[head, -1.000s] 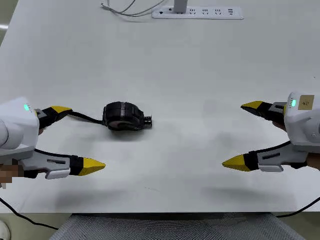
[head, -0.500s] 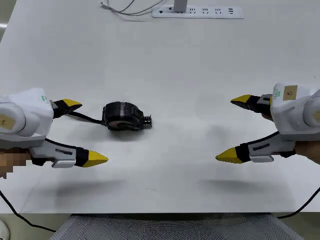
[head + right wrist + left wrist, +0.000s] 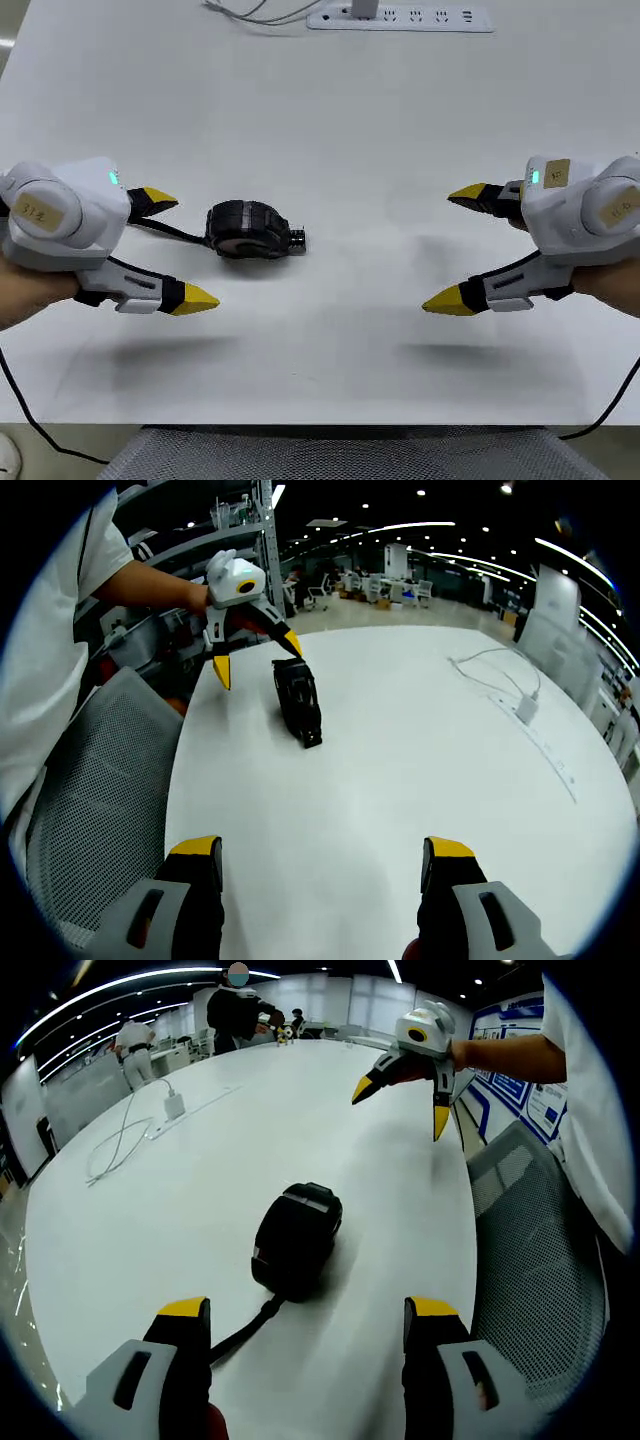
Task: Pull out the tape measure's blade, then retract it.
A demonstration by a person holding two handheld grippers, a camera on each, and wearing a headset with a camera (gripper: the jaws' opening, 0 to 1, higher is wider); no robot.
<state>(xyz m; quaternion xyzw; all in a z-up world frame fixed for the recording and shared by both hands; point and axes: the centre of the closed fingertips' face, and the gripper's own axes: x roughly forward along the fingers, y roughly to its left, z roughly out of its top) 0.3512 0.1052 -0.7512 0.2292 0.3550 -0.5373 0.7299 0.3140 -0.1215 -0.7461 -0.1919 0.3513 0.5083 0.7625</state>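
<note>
Nearest the person, a grey mesh chair sits against the front edge of the white workbench. Above the bench's near half, the left gripper hovers with its yellow-tipped jaws spread wide and nothing between them. The right gripper faces it from the other side, its jaws also spread and empty. The two are well apart. The black tape measure lies on its side on the bench, just beside the left gripper's tips and well apart from the right gripper. Its blade is wound in, and the hook end at the case mouth points toward the right gripper. A black wrist strap trails from the case back to the far jaw of the left gripper; whether it touches that jaw cannot be told. In the left gripper view the case lies straight ahead of the open jaws. At the far edge of the bench lie a white power strip and a loose white cable.
</note>
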